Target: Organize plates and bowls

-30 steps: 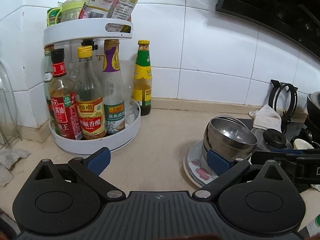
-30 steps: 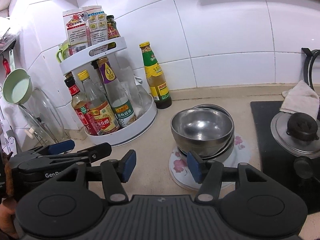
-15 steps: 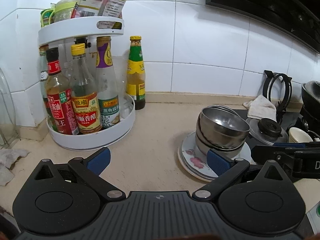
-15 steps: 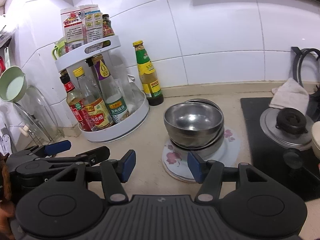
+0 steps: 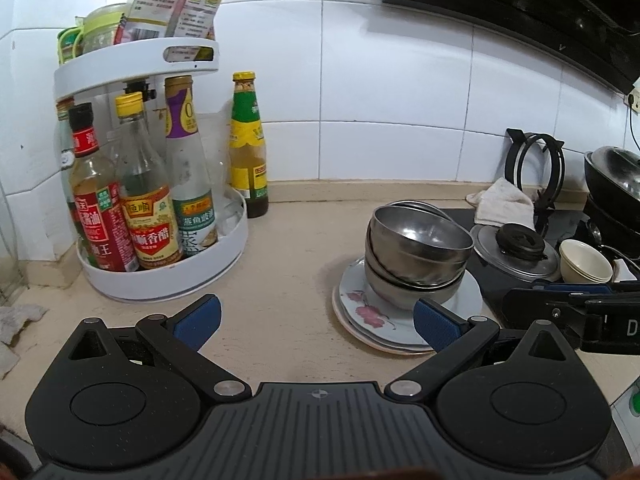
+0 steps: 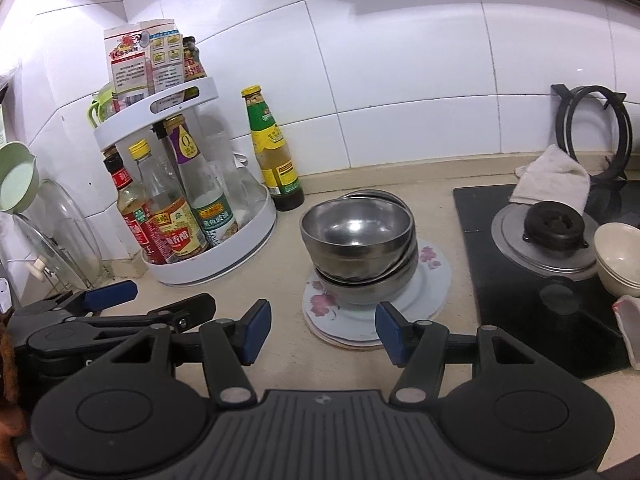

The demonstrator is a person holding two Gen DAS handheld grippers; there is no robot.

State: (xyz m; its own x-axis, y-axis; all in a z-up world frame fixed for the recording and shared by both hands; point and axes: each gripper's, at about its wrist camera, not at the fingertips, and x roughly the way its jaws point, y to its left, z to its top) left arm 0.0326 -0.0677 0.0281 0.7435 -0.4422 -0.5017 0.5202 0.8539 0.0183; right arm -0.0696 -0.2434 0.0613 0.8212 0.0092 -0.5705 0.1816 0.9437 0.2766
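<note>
While both tools hover short of the stack, the scene reads as follows.

Progress: judged well advanced; the nested round stainless-steel bowls (image 6: 357, 252) already sit on the stacked round white porcelain plates with pink flower print (image 6: 434, 280), forming one pile on the beige stone desk (image 5: 280, 264).

Remaining: judged to be the small cream ceramic bowls (image 6: 618, 258), which stand apart on the black glass hob (image 6: 520, 308) and are not yet joined to the pile; whether further items wait out of view cannot be told.

Left gripper (image 5: 316, 320): jaws spread wide, blue pads empty, held just in front of the pile and to its left.

Right gripper (image 6: 322, 330): jaws apart, nothing between them, aligned with the near rim of the plates.

Bowl material: polished metal, smooth, reflective, hemispherical; at least three shells nested, the top one tilted slightly.

Plate material: glazed, flat, thin rims; at least two layers visible at the near edge.

Handling estimate: smooth steel on glaze is likely to slide if the pile is tipped.

Surroundings: two-tier round white plastic rotating rack (image 5: 172, 280) with glass sauce bottles, left of the pile and well apart; green-labelled glass bottle (image 5: 248, 152) by the tiled wall; crumpled white cloth (image 6: 554, 176) at the rear of the hob.
</note>
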